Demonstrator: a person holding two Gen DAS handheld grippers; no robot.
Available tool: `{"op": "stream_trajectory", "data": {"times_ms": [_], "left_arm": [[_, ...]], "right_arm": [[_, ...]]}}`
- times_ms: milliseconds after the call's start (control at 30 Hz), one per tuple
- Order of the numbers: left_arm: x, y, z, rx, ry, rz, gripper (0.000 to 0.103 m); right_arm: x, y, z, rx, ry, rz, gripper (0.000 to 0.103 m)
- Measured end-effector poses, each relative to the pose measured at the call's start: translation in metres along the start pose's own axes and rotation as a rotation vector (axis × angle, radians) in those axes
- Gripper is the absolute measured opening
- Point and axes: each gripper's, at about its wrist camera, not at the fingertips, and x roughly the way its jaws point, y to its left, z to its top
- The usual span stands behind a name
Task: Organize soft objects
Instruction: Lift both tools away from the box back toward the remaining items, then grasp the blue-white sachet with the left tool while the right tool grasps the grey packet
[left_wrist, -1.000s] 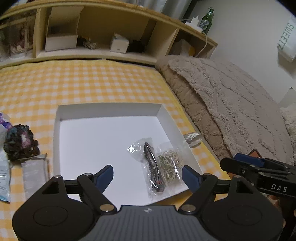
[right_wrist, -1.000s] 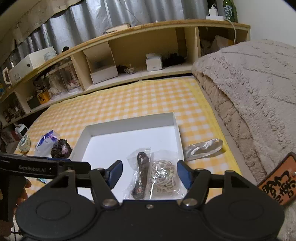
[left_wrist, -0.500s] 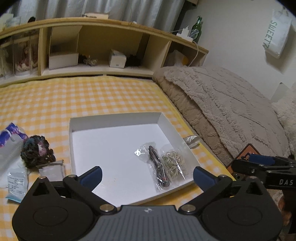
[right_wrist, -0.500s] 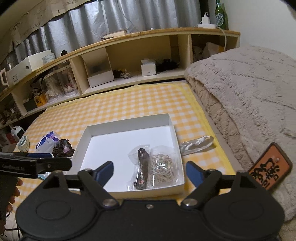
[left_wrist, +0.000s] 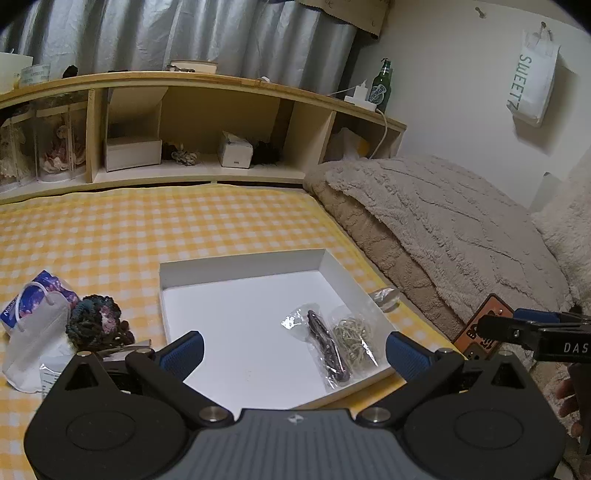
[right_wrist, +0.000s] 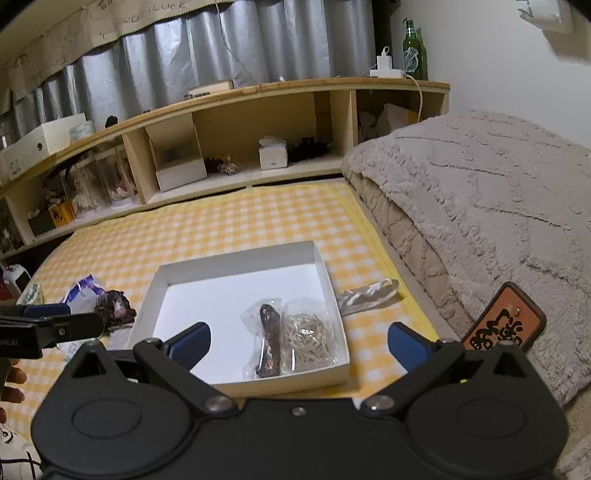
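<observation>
White cardboard tray (left_wrist: 236, 267) – dark-hair-tie bag (left_wrist: 325, 341), rubber-band bag (left_wrist: 352, 334) inside

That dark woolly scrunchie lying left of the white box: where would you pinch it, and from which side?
I'd pinch across the puffy ring of the scrunchie from above with the open, empty left gripper, which is nearer. It is a soft bunched loop lying flat on the checked sheet, so the fabric should squash between the pads. The white mask crowds its left, so come from the box side.

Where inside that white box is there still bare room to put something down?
The white box is bare across its left and far parts. Its near right corner is crowded: a bag of dark hair ties lies beside a bag of rubber bands.
</observation>
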Motion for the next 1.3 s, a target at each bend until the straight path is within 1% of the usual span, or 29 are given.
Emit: {"op": "stream_trajectory", "data": {"times_ms": [267, 400, 500, 700, 833, 933, 1033, 1100, 1200, 1300], "left_arm": [[-0.015, 0.019, 0.001, 0.016, -0.029, 0.012, 0.103], [-0.024, 0.039, 0.001, 0.011, -0.041, 0.022, 0.103], [-0.031, 0.058, 0.001, 0.004, -0.053, 0.048, 0.103], [-0.043, 0.101, 0.003, 0.01, -0.062, 0.124, 0.103], [-0.055, 0.132, 0.004, -0.008, -0.081, 0.181, 0.103], [-0.062, 0.154, 0.004, -0.013, -0.091, 0.209, 0.103], [-0.065, 0.173, 0.006, -0.017, -0.096, 0.223, 0.103], [-0.065, 0.184, 0.006, -0.018, -0.094, 0.216, 0.103], [-0.062, 0.2, 0.003, -0.029, -0.082, 0.204, 0.103], [-0.055, 0.21, -0.004, -0.054, -0.066, 0.222, 0.103]], "right_arm": [[-0.004, 0.013, 0.001, -0.011, -0.041, -0.011, 0.103], [-0.003, 0.026, 0.005, -0.019, -0.06, -0.018, 0.103], [-0.001, 0.038, 0.009, -0.026, -0.07, -0.009, 0.103], [0.009, 0.069, 0.018, -0.039, -0.085, 0.034, 0.103], [0.018, 0.091, 0.021, -0.047, -0.085, 0.075, 0.103], [0.025, 0.108, 0.023, -0.047, -0.081, 0.1, 0.103], [0.032, 0.127, 0.024, -0.017, -0.098, 0.113, 0.103], [0.037, 0.14, 0.022, 0.002, -0.111, 0.104, 0.103], [0.047, 0.16, 0.018, -0.026, -0.116, 0.117, 0.103], [0.061, 0.177, 0.013, -0.04, -0.102, 0.145, 0.103]]}}
